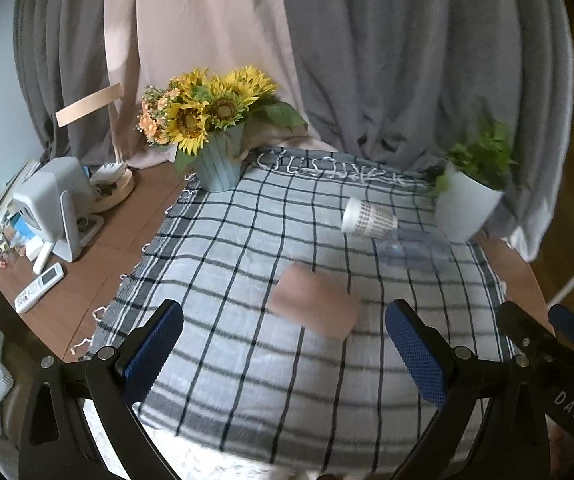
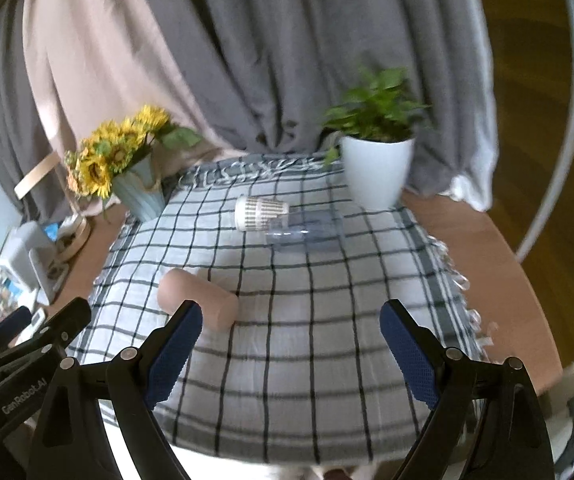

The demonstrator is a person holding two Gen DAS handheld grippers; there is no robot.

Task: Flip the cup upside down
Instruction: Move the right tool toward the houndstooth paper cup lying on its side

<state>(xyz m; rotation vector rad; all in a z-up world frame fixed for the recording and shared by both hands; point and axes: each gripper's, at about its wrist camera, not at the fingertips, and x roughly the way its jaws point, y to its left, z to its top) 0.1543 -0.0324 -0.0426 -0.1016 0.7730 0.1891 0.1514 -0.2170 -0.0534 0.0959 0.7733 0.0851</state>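
Both grippers hang wide apart over the checked cloth (image 1: 247,380), left gripper (image 1: 287,354) and right gripper (image 2: 291,354) holding nothing. Only the left view shows a remote (image 1: 39,287) at far left. A pink cup (image 2: 199,298) lies on its side nearby; beyond it a patterned cup (image 2: 261,212) and clear cup (image 2: 307,232) lie touching, near the white pot (image 2: 375,174).
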